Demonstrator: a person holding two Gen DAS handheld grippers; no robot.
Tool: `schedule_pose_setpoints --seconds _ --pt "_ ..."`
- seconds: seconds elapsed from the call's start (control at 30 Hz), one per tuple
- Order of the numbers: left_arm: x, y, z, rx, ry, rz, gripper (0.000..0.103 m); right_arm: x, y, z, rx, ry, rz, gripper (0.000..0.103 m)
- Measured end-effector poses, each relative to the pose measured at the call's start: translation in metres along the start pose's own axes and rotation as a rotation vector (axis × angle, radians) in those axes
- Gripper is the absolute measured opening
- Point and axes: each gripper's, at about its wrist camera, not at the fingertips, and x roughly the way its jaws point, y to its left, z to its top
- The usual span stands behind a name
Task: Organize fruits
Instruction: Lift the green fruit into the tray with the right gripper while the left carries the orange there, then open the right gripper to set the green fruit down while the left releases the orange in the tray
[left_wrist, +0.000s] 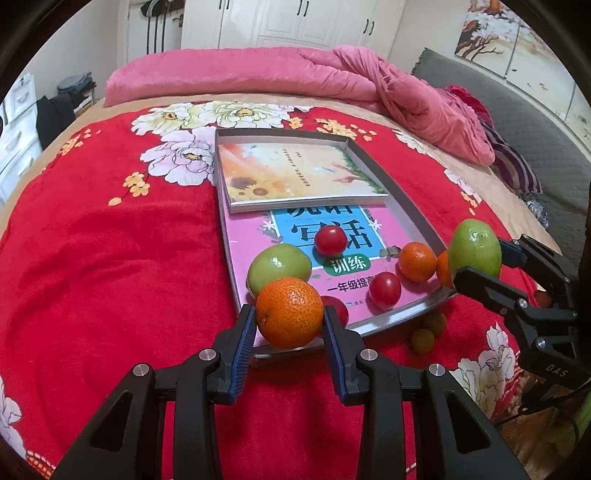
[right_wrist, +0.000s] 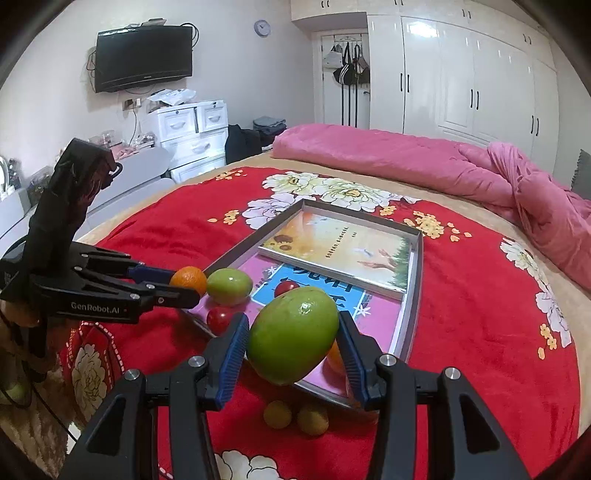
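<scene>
So the left gripper (left_wrist: 290, 319) has its blue pads clamped on a tangerine (left_wrist: 289, 312), holding it right over the near edge of the shallow grey tray (left_wrist: 402, 206). The right gripper (right_wrist: 293, 343) is squeezing a green fruit (right_wrist: 293, 334) the same way, up over the tray's near corner on the right side.

Inside the tray, at its near end, there's another green fruit (left_wrist: 279, 266), a couple of cherry tomatoes (left_wrist: 330, 240) (left_wrist: 385, 290), a second tangerine (left_wrist: 417, 261), and a third orange one mostly hidden behind the held green fruit. They all sit on a pink and blue workbook (left_wrist: 388, 232) lying flat in the tray. A sunflower-cover book (left_wrist: 295, 173) fills the tray's far end, overlapping the workbook. Just outside the tray's near edge, two small yellowish fruits (right_wrist: 277, 414) (right_wrist: 313, 419) lie on the blanket, side by side.

The tray itself sits on a bright red blanket (left_wrist: 110, 240) with big white and pink flowers printed on it, spread over a bed. Beyond the tray's far end a rolled-up pink duvet (left_wrist: 258, 74) runs across the bed, bunched up to the right. Past that there's a wall of glossy white wardrobes (right_wrist: 461, 81). Off to the tray's left in the right wrist view: a wall TV (right_wrist: 144, 57), a round clock (right_wrist: 262, 28), white drawer units (right_wrist: 192, 136) and bags hanging on a door
</scene>
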Motion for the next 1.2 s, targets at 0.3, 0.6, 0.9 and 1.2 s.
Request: schedule_pose_setpoints --seconds 0.3,0.6,0.9,1.2 --pt "0.009 -0.004 -0.001 0.010 0.023 0.001 0.037 0.019 0.006 -0.001 -0.040 0.054 -0.046 0.049" --pt "0.011 -0.005 -0.001 0.007 0.027 -0.002 0.037 0.043 0.007 -0.012 -0.091 0.136 -0.109 0.049" --pt "0.013 -0.003 0.000 -0.005 0.031 -0.014 0.038 0.046 0.005 -0.014 -0.091 0.147 -0.113 0.049" --pt "0.013 0.000 0.000 -0.020 0.037 -0.030 0.038 0.040 0.008 -0.013 -0.079 0.129 -0.089 0.051"
